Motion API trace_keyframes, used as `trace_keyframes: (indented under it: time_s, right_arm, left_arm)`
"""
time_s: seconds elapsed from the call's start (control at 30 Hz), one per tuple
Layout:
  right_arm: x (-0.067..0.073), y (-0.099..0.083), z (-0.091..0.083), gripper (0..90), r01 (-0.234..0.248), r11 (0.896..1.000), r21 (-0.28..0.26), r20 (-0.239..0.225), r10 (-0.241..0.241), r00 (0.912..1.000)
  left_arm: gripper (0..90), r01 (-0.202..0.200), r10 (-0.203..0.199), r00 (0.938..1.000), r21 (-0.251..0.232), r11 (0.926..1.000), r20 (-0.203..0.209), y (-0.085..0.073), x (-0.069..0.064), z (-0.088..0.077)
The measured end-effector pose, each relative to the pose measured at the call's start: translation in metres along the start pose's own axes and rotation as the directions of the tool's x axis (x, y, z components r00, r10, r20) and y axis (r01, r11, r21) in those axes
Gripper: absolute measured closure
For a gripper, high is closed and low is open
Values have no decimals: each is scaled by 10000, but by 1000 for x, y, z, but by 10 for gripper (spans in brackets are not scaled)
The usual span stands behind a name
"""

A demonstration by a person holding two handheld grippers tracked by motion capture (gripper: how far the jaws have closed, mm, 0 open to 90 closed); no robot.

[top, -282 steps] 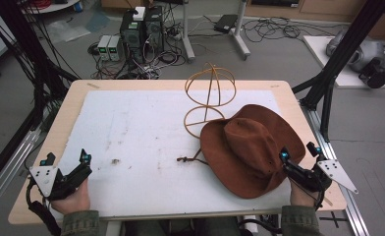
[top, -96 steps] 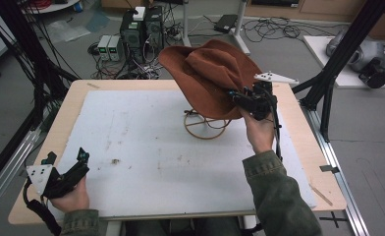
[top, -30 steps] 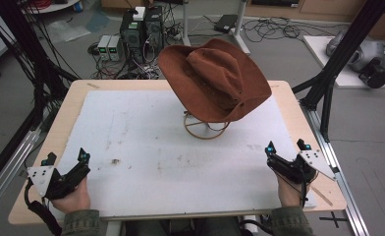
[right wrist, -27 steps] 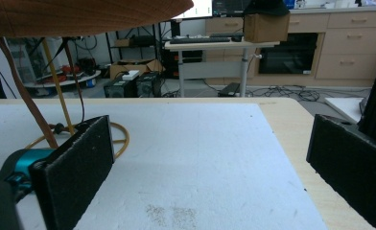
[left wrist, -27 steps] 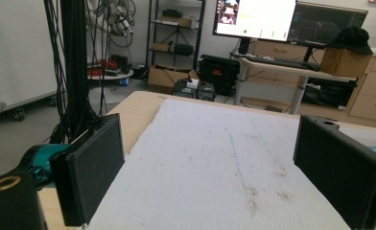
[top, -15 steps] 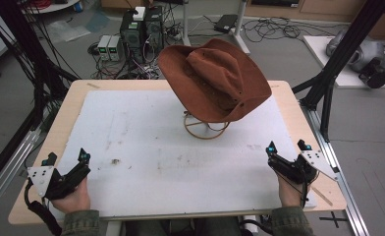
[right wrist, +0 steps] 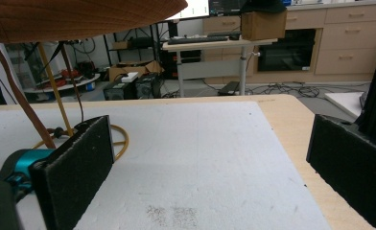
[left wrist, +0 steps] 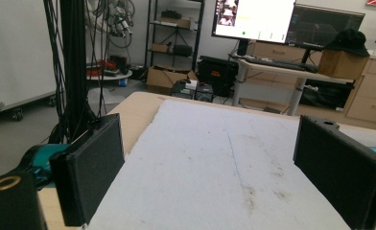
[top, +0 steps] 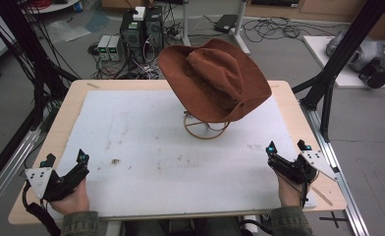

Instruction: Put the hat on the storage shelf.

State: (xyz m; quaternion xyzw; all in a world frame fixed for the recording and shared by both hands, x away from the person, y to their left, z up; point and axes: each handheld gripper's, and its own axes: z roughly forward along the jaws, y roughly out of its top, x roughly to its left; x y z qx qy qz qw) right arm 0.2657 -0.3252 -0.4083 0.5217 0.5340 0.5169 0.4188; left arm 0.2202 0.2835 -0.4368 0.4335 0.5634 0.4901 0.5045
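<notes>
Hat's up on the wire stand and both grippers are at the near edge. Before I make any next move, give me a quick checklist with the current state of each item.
1. Hat resting on the wire stand: ok, though it sits tilted, brim lower on the right.
2. Stand base flat on the white mat: ok.
3. Left gripper open and holding nothing: ok; wide gap between the jaws in the left gripper view.
4. Right gripper open and holding nothing: ok.
5. Both grippers apart from the hat: ok.
6. Hat's cord free of the stand's wires: cannot tell; it hangs close beside them in the right gripper view.
</notes>
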Motion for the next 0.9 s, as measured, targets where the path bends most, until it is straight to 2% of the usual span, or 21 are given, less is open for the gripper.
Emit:
trace_keyframes:
  time_s: [0.17, 0.9]
  right_arm:
    - [0, 0, 0, 17, 91, 10000, -7, -3, -91, 10000]
    - [-3, -1, 0, 17, -91, 10000, 16, -1, 91, 10000]
  left_arm:
    - [104, 10, -10, 10000, 3, 10000, 17, 0, 0, 0]
    - [104, 122, -122, 9999, 49, 9999, 6, 0, 3, 1]
